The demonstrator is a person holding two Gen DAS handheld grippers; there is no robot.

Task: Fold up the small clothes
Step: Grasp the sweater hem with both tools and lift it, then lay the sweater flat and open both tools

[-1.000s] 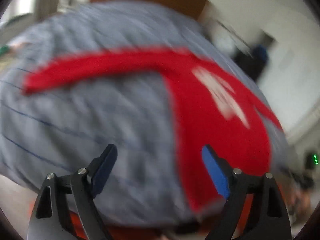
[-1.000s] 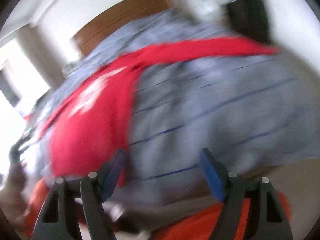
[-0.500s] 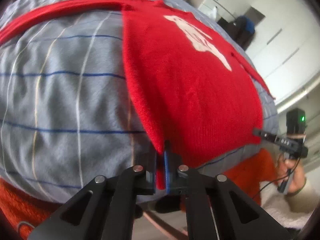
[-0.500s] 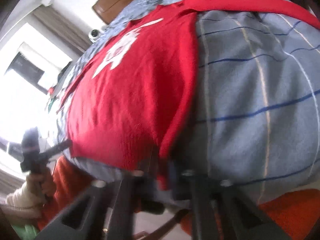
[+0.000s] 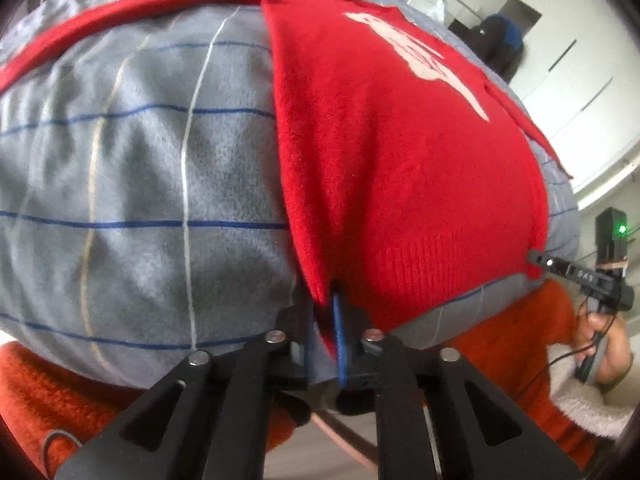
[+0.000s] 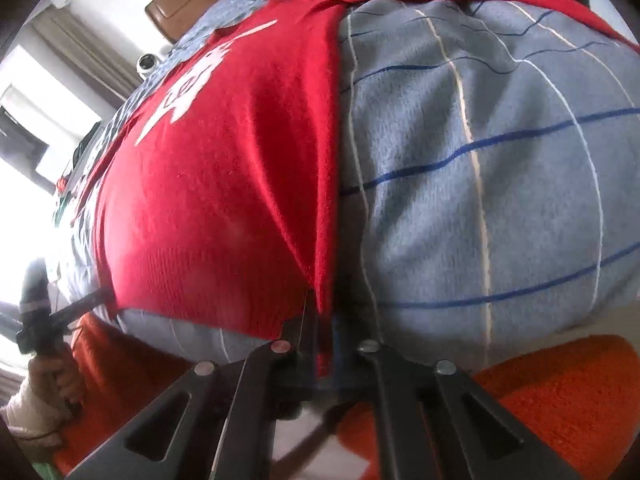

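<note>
A bed covered by a grey-blue checked blanket (image 5: 140, 184) carries a red knit sweater (image 5: 400, 184) with a white motif, spread flat with its sleeves stretched out along the far side and its hem at the near edge of the bed. The left gripper (image 5: 334, 320) is clamped on one near corner of the hem, its jaws having just eased slightly apart with the knit between them. The right gripper (image 6: 324, 340) is pinched tight on the other corner.

Bright daylight, window glare, fisheye-warped edges.
</note>
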